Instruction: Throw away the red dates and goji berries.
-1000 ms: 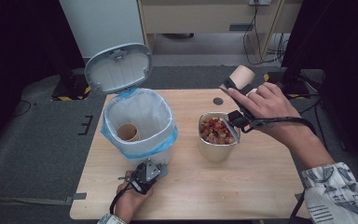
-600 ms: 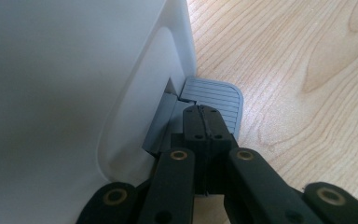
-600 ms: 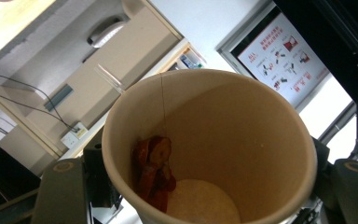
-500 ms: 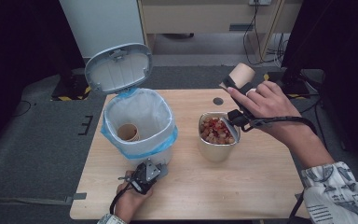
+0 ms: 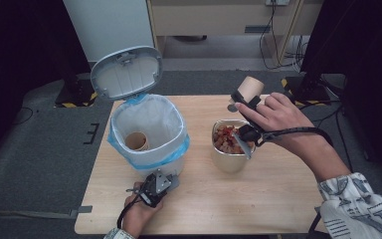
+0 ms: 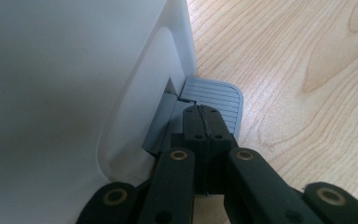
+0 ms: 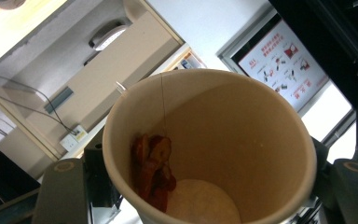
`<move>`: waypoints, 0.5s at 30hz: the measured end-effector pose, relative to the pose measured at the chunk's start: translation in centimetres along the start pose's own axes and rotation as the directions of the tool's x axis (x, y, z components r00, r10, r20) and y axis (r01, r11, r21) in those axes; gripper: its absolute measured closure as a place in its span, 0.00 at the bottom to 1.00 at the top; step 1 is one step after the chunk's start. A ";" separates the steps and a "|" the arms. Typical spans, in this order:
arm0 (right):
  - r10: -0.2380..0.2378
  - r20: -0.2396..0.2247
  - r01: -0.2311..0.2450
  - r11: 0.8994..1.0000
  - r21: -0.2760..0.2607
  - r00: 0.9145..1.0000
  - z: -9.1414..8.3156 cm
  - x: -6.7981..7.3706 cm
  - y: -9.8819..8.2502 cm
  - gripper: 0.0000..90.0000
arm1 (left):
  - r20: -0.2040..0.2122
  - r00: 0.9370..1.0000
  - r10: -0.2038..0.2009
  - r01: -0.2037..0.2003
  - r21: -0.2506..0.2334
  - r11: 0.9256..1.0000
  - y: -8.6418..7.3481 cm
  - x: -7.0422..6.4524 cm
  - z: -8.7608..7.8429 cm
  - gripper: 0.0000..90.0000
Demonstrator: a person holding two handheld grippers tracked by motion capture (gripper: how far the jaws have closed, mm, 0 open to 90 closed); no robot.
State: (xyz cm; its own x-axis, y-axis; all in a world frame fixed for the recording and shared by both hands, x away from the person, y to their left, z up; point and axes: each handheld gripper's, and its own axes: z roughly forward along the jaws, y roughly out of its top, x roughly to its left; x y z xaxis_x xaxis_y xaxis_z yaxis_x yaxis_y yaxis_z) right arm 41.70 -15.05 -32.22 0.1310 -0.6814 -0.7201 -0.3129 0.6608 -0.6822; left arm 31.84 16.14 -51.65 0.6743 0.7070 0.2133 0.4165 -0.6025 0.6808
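A white pedal bin (image 5: 175, 149) with a blue liner stands at the table's left, its lid (image 5: 127, 72) up. A paper cup (image 5: 137, 141) lies inside it. My left gripper (image 5: 160, 178) is shut, its tips (image 6: 204, 112) resting on the grey foot pedal (image 6: 216, 95) at the bin's base (image 6: 74, 70). My right gripper (image 5: 243, 99) is shut on a brown paper cup (image 5: 251, 88), held tipped above the far rim of a metal bowl (image 5: 231, 162) of red food scraps (image 5: 225, 138). Inside that cup (image 7: 242, 126) a few red scraps (image 7: 154, 168) cling to the wall.
A small round dark object (image 5: 232, 107) lies on the wooden table (image 5: 278, 199) beyond the bowl. The person's right forearm (image 5: 323, 154) crosses the table's right side. Cabinets and cables stand behind the table.
The right hand and its cup have edged slightly down and left in the high view. The left gripper stays on the pedal and the lid stays up.
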 end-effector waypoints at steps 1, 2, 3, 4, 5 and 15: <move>0.060 0.038 -0.060 0.998 0.015 0.997 -0.1 -0.5 -0.6 0.34 | 0.000 1.000 0.000 0.000 0.000 1.000 0.0 0.0 0.0 1.00; 0.084 0.052 -0.085 0.996 0.026 0.995 -0.1 -0.7 -1.0 0.34 | -0.001 1.000 0.001 -0.001 0.000 1.000 0.0 0.0 0.0 1.00; 0.094 0.050 -0.096 0.995 0.032 0.994 -0.1 -0.7 -1.2 0.34 | -0.001 1.000 0.003 -0.003 0.000 1.000 0.0 0.0 0.0 1.00; 0.061 0.027 -0.062 0.998 0.007 0.998 -0.1 -0.1 -0.4 0.34 | -0.001 1.000 0.001 -0.001 0.001 1.000 0.0 0.0 0.0 1.00; 0.050 0.018 -0.050 0.999 0.001 0.999 -0.1 0.1 -0.1 0.34 | -0.001 1.000 0.001 -0.001 0.001 1.000 0.0 0.0 0.0 1.00; 0.041 0.012 -0.041 0.999 -0.016 0.999 0.0 0.6 0.3 0.34 | 0.000 1.000 0.002 -0.002 0.000 1.000 0.0 0.0 0.0 1.00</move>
State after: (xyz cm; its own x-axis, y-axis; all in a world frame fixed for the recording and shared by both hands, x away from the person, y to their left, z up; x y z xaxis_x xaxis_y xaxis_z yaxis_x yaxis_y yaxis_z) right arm 41.68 -15.30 -32.83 0.1293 -0.6501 -0.7488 -0.3328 0.6829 -0.6503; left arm 31.84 16.14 -51.65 0.6747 0.7061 0.2148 0.4156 -0.6040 0.6801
